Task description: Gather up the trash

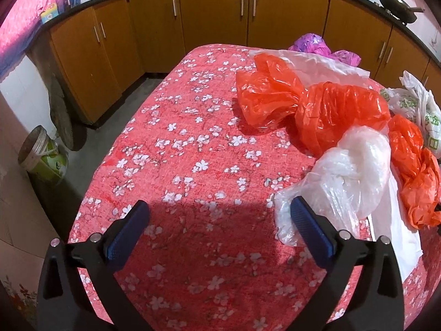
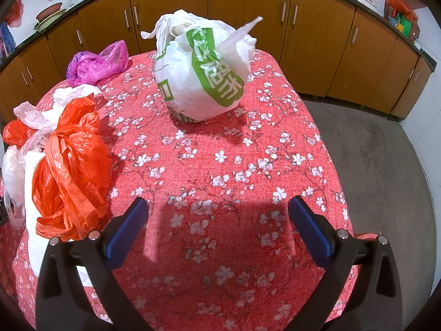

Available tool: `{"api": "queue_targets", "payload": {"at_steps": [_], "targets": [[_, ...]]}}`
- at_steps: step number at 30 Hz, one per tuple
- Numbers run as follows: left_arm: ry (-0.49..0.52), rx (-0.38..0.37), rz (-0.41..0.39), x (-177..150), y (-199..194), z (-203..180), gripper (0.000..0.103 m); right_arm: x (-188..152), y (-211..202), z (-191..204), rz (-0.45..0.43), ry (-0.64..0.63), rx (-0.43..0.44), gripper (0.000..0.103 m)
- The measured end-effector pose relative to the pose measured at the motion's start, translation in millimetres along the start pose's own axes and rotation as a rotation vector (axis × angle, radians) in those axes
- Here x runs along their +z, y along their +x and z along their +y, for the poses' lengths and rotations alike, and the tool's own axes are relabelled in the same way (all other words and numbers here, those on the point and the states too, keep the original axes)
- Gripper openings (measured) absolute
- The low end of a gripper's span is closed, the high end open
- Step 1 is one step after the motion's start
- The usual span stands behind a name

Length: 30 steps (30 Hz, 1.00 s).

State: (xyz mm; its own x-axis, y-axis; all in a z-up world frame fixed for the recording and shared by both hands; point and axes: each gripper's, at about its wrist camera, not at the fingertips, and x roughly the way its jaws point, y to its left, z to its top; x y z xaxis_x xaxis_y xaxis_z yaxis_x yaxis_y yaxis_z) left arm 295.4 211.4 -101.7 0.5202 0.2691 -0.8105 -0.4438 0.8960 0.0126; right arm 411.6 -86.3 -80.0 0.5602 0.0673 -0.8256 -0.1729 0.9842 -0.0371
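The left gripper [image 1: 219,215] hangs over the table [image 1: 176,149] with its jaws wide apart and nothing between them; only the flowered cloth lies below the gap. Its right finger [image 1: 308,226] overlaps the near edge of a clear bag [image 1: 347,171] in the left wrist view, but whether pad and plastic touch cannot be told from this angle. The right gripper [image 2: 217,215] is likewise spread wide and empty, pointing down at bare cloth.

All positions below are given relative to the white bag [image 2: 201,74], the one with green print, which stands upright and full near the far edge of the table, its knotted handles pointing up and outward.

- Purple bag [image 2: 96,63]: to the left of the white bag, at the far corner, crumpled with no clear axis.
- Red bag [image 2: 71,171]: left of and nearer than the white bag. It is bunched into a twisted rope; its long axis runs from far to near in the right wrist view.
- Second red bag [image 1: 311,110]: in the left wrist view, left of the white bag. It is twisted at the middle, with its long axis running across the table, left to right.
- Clear bag: nearer than the white bag, touching the red plastic beside it, a loose heap lying on a flat white sheet [image 1: 399,234].

Brown cabinets [image 2: 248,5] stand behind the white bag.
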Motion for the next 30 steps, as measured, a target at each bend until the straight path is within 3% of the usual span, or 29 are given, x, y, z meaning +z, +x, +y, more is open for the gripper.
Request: {"api": "queue_targets", "payload": {"at_steps": [16, 30], "targets": [[-0.007, -0.004, -0.003, 1, 0, 3, 0.101, 0, 0, 1, 0.000, 0.000, 0.001, 0.099], [-0.032, -0.063, -0.169, -3, -50, 18, 0.101, 0, 0, 0, 0.001, 0.000, 0.001, 0.099]]}}
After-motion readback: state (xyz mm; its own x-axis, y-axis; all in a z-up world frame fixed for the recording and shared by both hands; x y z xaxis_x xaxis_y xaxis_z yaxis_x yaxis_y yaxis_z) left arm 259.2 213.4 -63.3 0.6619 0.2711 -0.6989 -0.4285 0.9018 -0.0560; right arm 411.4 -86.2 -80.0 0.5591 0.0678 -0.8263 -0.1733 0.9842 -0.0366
